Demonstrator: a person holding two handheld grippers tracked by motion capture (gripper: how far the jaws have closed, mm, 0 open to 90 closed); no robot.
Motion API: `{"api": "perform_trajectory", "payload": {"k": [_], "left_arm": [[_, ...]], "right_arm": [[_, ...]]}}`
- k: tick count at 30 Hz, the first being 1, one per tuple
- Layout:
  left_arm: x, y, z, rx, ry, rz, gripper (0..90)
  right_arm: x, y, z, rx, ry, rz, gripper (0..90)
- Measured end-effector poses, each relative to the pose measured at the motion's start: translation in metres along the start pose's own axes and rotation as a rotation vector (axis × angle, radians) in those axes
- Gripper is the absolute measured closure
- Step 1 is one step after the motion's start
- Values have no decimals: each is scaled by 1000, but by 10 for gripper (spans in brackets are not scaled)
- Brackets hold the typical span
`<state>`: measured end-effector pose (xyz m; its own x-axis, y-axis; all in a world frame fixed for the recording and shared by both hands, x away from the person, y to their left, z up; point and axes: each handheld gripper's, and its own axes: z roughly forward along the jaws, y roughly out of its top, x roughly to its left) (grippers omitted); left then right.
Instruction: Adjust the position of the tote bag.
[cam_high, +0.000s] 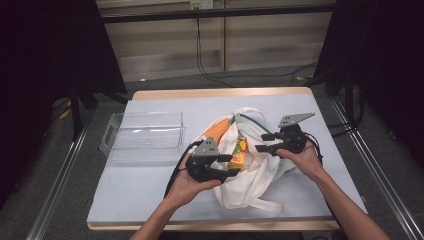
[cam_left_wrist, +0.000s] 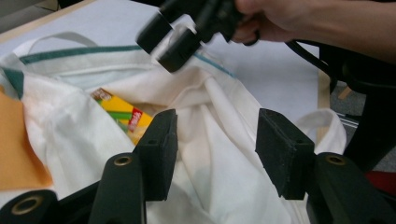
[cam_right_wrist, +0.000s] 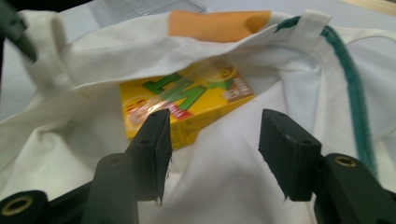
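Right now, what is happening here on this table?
A person holds a gripper in each hand over a white cloth bag. The left gripper and the right gripper are both open at the bag's mouth. A yellow carton lies inside. A clear plastic bin stands left of the bag.

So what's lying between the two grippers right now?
The open white tote bag with a yellow carton inside lies between the left gripper and right gripper, per the high view.

Yellow carton (cam_right_wrist: 187, 105) half-buried under white bag (cam_right_wrist: 224, 186) cloth; print partly covered, blurred. Orange patch (cam_left_wrist: 18, 149) beside carton cut by frame edge. Other gripper (cam_left_wrist: 180, 30) above bag blurred.
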<state>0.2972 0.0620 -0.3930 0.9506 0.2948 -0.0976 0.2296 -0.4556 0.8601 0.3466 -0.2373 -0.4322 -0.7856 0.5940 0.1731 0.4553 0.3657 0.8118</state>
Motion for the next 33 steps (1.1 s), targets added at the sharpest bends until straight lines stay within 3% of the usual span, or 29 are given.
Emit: {"api": "perform_trajectory", "payload": {"k": [2,3,5,6,7,8,12,14,17,20,22,25,29,33], "left_arm": [[4,8,3,14,9,6,488],[7,10,6,27,33,7,481],[16,8,13,48,54,-12,470],[21,5,16,74,110,-17,466],[26,1,19,86,129,-39,440],[32,-5,22,100,124,-52,389],[49,-23,28,113,153,-111,385],[51,-23,28,136,173,-107,364],[53,-23,34,189,169,-110,310],[55,-26,40,208,169,-122,268],[56,-28,44,236,187,-114,265],[60,-32,45,236,159,-135,327],[64,-32,34,207,140,-146,498],[74,-32,17,178,128,-193,651]], "right_arm": [[7,-5,-4,5,1,-11,444],[10,-7,-5,4,1,-12,440],[13,-12,-8,-14,2,-11,426],[14,-15,-8,-20,-4,-11,419],[15,-16,-8,-4,-8,-12,406],[15,-18,-8,8,-19,-21,401],[14,-23,-5,19,-15,-9,396],[13,-24,-2,19,-12,-8,385],[14,-23,0,24,-21,-14,371],[15,-24,2,31,-30,-23,369],[15,-24,2,34,-34,-26,369],[14,-26,3,38,-33,-18,371],[13,-26,6,43,-36,-21,389],[14,-26,7,53,-32,-30,522]]}}
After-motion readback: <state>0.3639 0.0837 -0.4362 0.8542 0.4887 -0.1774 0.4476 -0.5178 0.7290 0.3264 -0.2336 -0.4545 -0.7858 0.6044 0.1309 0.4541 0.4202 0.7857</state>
